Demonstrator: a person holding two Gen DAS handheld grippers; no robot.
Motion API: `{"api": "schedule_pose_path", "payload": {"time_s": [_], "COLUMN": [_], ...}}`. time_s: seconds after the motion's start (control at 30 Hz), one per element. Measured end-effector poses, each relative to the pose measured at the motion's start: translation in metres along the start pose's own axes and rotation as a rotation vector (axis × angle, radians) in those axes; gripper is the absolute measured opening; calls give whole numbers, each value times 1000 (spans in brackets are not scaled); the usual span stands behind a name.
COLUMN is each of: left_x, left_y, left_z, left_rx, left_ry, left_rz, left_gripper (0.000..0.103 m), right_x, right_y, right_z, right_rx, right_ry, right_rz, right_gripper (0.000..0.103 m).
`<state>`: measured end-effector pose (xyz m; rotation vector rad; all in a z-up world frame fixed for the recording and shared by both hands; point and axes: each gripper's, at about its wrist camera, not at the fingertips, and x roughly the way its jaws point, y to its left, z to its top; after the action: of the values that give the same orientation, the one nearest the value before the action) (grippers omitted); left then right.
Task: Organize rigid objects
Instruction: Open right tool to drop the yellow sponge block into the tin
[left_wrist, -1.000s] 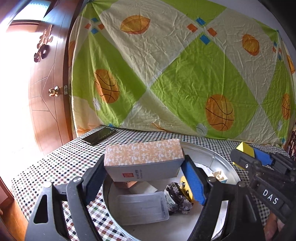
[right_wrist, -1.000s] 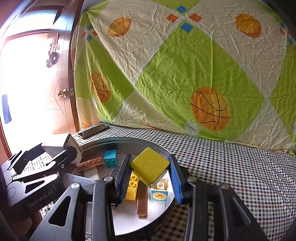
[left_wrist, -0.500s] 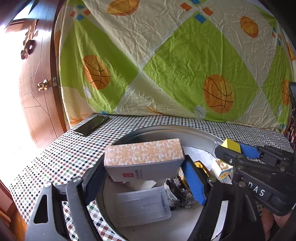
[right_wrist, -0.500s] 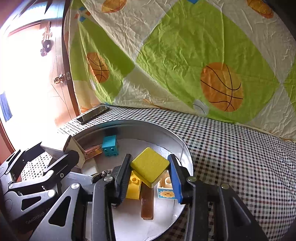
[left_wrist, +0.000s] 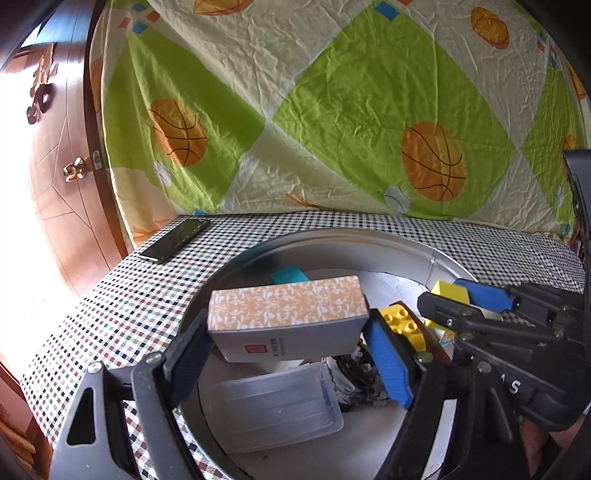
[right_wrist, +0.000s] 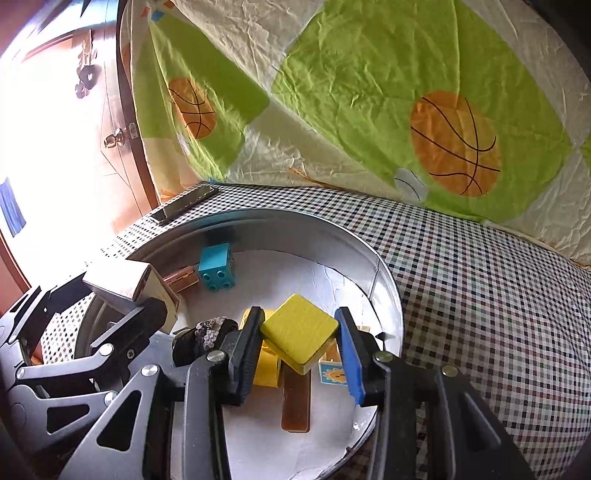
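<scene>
A round metal tray (left_wrist: 332, 236) (right_wrist: 295, 218) sits on the checked tablecloth. My left gripper (left_wrist: 286, 332) is shut on an orange-patterned cardboard box (left_wrist: 288, 317) and holds it level, just above the tray's left half. In the right wrist view the same box (right_wrist: 125, 280) shows at the left. My right gripper (right_wrist: 300, 318) is shut on a flat yellow square block (right_wrist: 301, 332), tilted, low over the tray's right side. The left wrist view catches that block (left_wrist: 448, 291) and the right gripper (left_wrist: 465, 299) at the right edge.
In the tray lie a teal brick (right_wrist: 216, 267), a yellow studded brick (left_wrist: 400, 321), a clear plastic lid (left_wrist: 277, 406), a dark sequined item (right_wrist: 210, 332), a brown stick (right_wrist: 295, 402) and a sun-print cube (right_wrist: 334, 373). A phone (left_wrist: 173, 240) lies at the table's far left. A patterned sheet hangs behind.
Both grippers have tipped downward and come lower over the tray, each still gripping its object. The right gripper has drawn closer to the left one.
</scene>
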<state>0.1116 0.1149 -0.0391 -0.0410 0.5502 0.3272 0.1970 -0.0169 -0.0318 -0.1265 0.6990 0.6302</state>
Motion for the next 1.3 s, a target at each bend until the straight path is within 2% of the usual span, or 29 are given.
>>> {"api": "schedule_pose_path", "payload": {"time_s": [0.13, 0.27, 0.4, 0.67, 0.87, 0.97, 1.3], "left_x": [-2, -7, -15, -30, -49, -57, -76], "left_y": [3, 5, 5, 13, 24, 31, 40], "left_z": [-1, -1, -1, -1, 1, 2, 1], "left_rx": [-11, -16, -13, -21, -47, -66, -73], "left_ry": [0, -18, -37, -60, -83, -82, -68], "left_rz": [-8, 10, 8, 23, 31, 32, 33], "left_gripper": [84, 97, 103, 103, 103, 103, 103], "right_x": [-1, -7, -16, -43, -71, -81, -105], "right_y": [-4, -9, -12, -14, -7, -2, 16], "right_z": [-1, -3, -6, -10, -5, -4, -3], "right_rx": [18, 37, 55, 72, 64, 45, 4], "right_ry": [-7, -22, -42, -104, -162, -185, -209], "right_rz": [-2, -1, 2, -20, -21, -40, -11], "right_gripper": [53, 62, 68, 83, 89, 91, 92]}}
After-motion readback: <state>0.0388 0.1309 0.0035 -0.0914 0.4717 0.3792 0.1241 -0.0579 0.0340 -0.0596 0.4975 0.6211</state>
